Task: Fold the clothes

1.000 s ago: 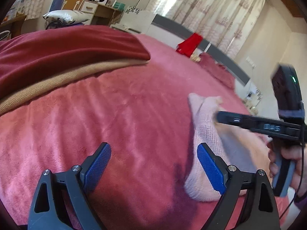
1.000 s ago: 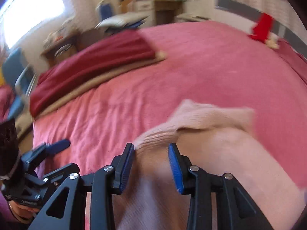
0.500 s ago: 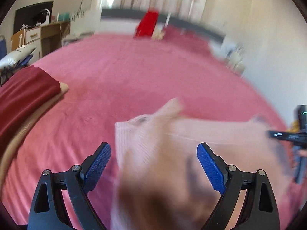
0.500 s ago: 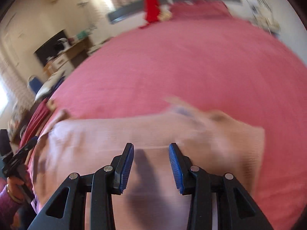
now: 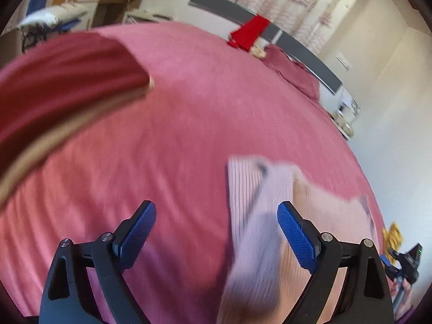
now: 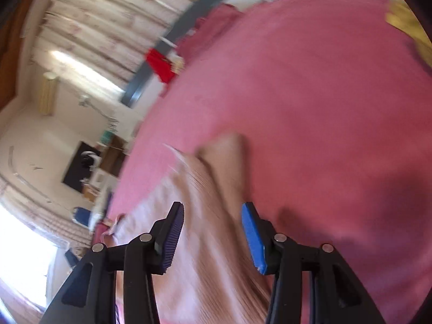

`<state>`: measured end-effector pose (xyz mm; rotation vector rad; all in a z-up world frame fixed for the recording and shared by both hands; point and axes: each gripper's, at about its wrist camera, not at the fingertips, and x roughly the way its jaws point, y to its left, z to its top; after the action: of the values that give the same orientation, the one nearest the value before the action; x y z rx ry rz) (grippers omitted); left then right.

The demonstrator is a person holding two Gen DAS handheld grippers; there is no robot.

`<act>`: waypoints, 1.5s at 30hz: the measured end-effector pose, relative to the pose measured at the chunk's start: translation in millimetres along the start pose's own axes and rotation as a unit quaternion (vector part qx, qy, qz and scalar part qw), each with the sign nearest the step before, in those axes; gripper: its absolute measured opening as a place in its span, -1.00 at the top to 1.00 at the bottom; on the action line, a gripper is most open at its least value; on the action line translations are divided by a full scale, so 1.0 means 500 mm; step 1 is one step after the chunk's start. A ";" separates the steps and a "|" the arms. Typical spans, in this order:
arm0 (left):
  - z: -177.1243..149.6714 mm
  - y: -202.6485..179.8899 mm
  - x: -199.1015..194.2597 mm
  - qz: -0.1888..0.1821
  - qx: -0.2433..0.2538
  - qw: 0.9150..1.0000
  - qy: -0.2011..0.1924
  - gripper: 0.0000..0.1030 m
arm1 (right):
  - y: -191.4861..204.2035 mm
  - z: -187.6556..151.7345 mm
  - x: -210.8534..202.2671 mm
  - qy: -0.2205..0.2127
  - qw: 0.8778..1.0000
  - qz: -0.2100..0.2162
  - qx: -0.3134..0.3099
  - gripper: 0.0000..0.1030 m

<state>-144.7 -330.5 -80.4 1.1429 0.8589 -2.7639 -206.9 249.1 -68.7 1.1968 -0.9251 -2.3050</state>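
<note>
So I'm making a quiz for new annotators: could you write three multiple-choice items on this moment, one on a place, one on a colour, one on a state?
1. Where does the pale pink sweater lie?
A. on the pink bedspread
B. on a chair
C. on the floor

2. What colour are the pads on the gripper fingers?
A. green
B. blue
C. white

3. How does the left gripper stand?
A. shut on the sweater
B. shut on nothing
C. open

Answers: 1 A, the bedspread surrounds the sweater in both views. 2 B, both wrist views show blue pads. 3 C, a wide gap shows between its fingers; the right gripper is open too.
</note>
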 end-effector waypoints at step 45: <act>0.050 -0.026 0.037 -0.123 0.025 0.984 0.124 -0.99 | -0.059 0.028 0.158 0.182 0.983 0.036 0.008 0.04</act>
<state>-177.2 -328.7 -72.0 1.5107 1.0237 -2.8890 -263.9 228.4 -129.0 1.5008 -0.8356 -1.9339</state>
